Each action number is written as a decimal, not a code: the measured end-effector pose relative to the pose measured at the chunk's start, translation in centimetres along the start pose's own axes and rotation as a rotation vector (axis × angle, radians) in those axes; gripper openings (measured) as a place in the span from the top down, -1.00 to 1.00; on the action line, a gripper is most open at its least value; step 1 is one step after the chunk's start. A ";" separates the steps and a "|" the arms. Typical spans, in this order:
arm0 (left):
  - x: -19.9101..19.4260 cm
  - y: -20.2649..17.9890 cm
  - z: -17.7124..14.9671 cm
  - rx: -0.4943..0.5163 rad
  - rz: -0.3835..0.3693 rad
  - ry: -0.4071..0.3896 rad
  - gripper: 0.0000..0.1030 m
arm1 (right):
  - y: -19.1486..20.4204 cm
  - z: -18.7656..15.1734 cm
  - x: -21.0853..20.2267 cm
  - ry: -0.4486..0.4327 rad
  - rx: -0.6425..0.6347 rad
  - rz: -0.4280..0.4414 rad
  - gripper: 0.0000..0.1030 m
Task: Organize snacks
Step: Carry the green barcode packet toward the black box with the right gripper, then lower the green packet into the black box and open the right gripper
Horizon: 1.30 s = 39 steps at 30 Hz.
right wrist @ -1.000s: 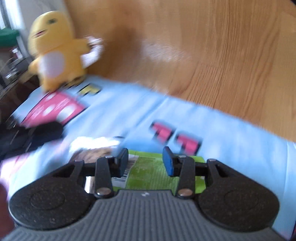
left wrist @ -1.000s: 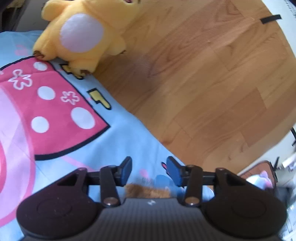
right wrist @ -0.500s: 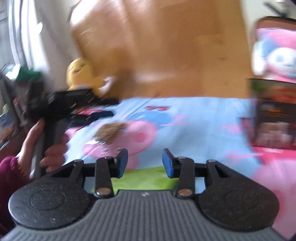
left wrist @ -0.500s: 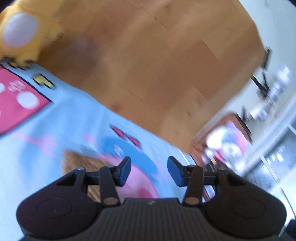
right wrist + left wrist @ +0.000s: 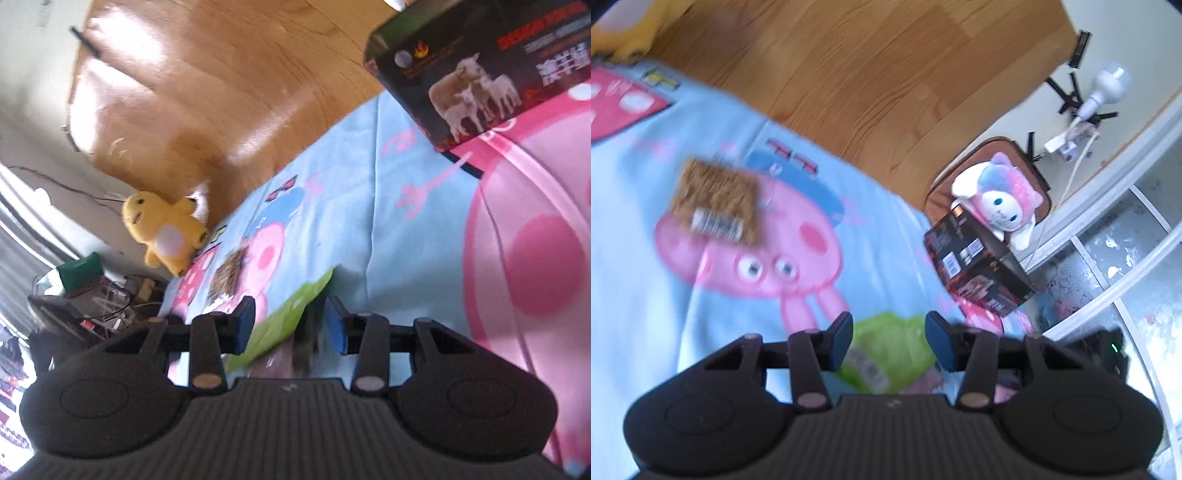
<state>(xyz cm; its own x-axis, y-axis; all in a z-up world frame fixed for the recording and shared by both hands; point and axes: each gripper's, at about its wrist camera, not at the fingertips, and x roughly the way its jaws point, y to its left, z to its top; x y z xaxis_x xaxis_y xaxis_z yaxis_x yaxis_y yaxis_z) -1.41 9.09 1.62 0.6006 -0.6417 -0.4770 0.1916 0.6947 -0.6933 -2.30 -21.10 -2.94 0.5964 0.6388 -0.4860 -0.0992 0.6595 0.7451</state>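
A green snack packet lies on the light-blue cartoon blanket, right under my open, empty left gripper. A brown snack bar lies further left on the pig print. A dark snack box stands at the blanket's right edge. In the right wrist view the green packet lies between the fingers of my open right gripper, whether touching I cannot tell. The dark box is at the upper right and the brown bar further left.
A yellow plush sits at the blanket's far corner. A pink-and-white plush rests on a brown cushion by the box. Wooden floor lies beyond the blanket. Cables and clutter are at the left.
Both grippers have swung to the right across the blanket. The left view went from the yellow plush to the green packet and dark box. Both stayed open.
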 end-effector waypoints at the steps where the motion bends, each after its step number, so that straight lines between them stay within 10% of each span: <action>1: -0.2 0.5 -0.3 -0.034 -0.011 0.008 0.14 | 0.1 0.1 0.6 0.011 -0.006 0.002 0.24; 4: -0.4 2.5 -0.9 -0.181 -0.040 0.040 -0.10 | 0.8 -0.2 2.0 0.023 -0.045 -0.017 0.62; 10: 0.5 4.7 -1.8 -0.345 -0.099 0.047 0.00 | -0.2 -0.9 2.0 0.008 -0.037 0.033 0.73; 13: 1.3 3.9 -1.3 -0.305 -0.043 0.039 0.39 | -1.0 -0.4 1.1 -0.014 -0.016 0.075 0.75; 24: 8.2 -7.2 5.9 -0.048 -0.172 0.057 0.40 | -1.4 4.5 -7.7 -0.369 -0.074 0.069 0.76; 33: 21.0 -16.5 9.1 0.174 -0.144 0.085 0.31 | -5.3 10.5 -10.7 -0.617 -0.157 -0.194 0.66; 36: 22.5 -16.7 8.7 0.243 -0.068 0.063 0.31 | -5.7 11.2 -8.6 -0.681 -0.297 -0.519 -0.09; 39: 20.3 -15.3 8.7 0.242 -0.085 0.046 0.31 | -7.2 10.8 -9.5 -0.748 -0.295 -0.542 -0.08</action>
<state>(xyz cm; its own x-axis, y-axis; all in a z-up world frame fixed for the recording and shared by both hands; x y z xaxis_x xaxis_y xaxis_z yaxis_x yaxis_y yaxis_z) 14.61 -11.70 7.24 0.5393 -0.7115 -0.4505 0.4233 0.6915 -0.5854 1.36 -36.20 1.24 0.9625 -0.1312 -0.2373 0.2033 0.9284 0.3112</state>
